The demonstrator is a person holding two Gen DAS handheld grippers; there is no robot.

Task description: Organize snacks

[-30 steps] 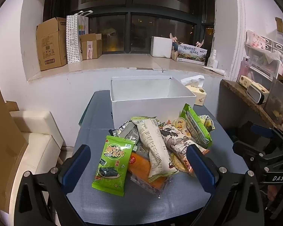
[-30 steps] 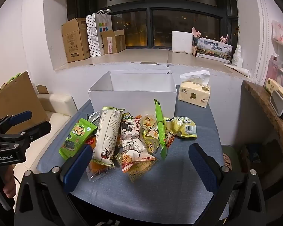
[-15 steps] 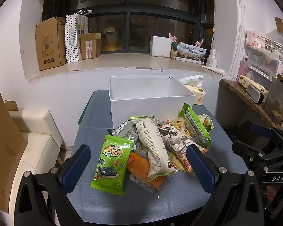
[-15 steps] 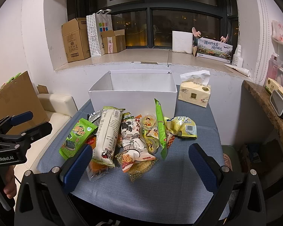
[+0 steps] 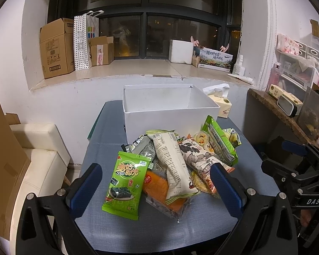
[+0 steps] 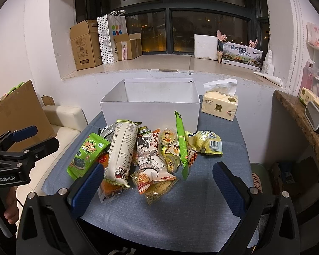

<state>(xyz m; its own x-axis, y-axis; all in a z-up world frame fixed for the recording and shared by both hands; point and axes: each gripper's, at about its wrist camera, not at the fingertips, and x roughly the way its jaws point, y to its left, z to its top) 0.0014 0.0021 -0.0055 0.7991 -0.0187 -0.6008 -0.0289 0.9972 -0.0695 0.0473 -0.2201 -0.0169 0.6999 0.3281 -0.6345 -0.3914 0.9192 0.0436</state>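
A heap of snack packets lies on the blue table (image 5: pixel 104 146) in front of an open, empty white box (image 5: pixel 170 119). A green seaweed packet (image 5: pixel 125 180) lies at the heap's left, a long white packet (image 5: pixel 172 163) in its middle, a green stick packet (image 6: pixel 180 144) and a yellow packet (image 6: pixel 206 143) to the right. My left gripper (image 5: pixel 155 182) is open and empty, held above the near side of the heap. My right gripper (image 6: pixel 157 182) is open and empty, held above the near edge of the table (image 6: pixel 202 201).
A tissue pack (image 6: pixel 220 105) stands right of the white box (image 6: pixel 151 108). A cream seat (image 5: pixel 38 155) is left of the table, a wooden shelf (image 5: pixel 287 116) to the right. Cardboard boxes (image 6: pixel 85 44) stand on the window sill.
The left gripper has drifted very slightly to the left. Both grippers stay open and the snacks have not moved.
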